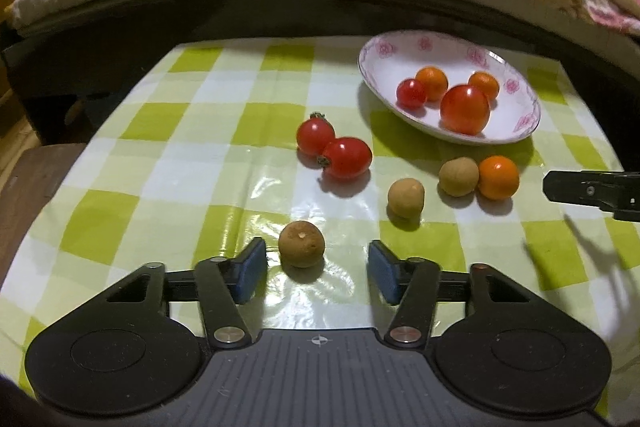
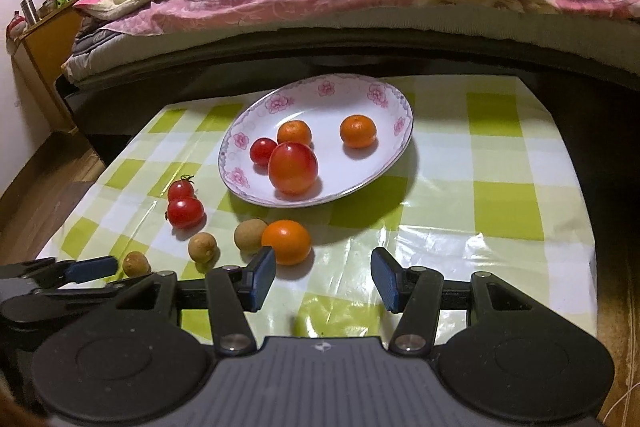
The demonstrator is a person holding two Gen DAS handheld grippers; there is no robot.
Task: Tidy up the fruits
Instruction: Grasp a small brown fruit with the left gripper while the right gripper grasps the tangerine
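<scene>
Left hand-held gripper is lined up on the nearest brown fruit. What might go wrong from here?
1. The nearest brown fruit sits off-centre between the open pads of the left hand-held gripper, close to the left pad; closing may nudge the round fruit away on the glossy tablecloth.
2. The plate holds four round fruits; a dropped one could roll or knock them.
3. The right hand-held gripper hangs near the orange fruit and could bump it.

Left gripper (image 1: 317,269) and right gripper (image 2: 323,283) look alike: matte black plastic, two round discs at the sides, a grey ribbed centre plate with a small crosshair mark. Black link arms carry silver rivets, one coppery. The fingers (image 1: 251,269) end in blue ribbed pads (image 2: 385,283).
</scene>
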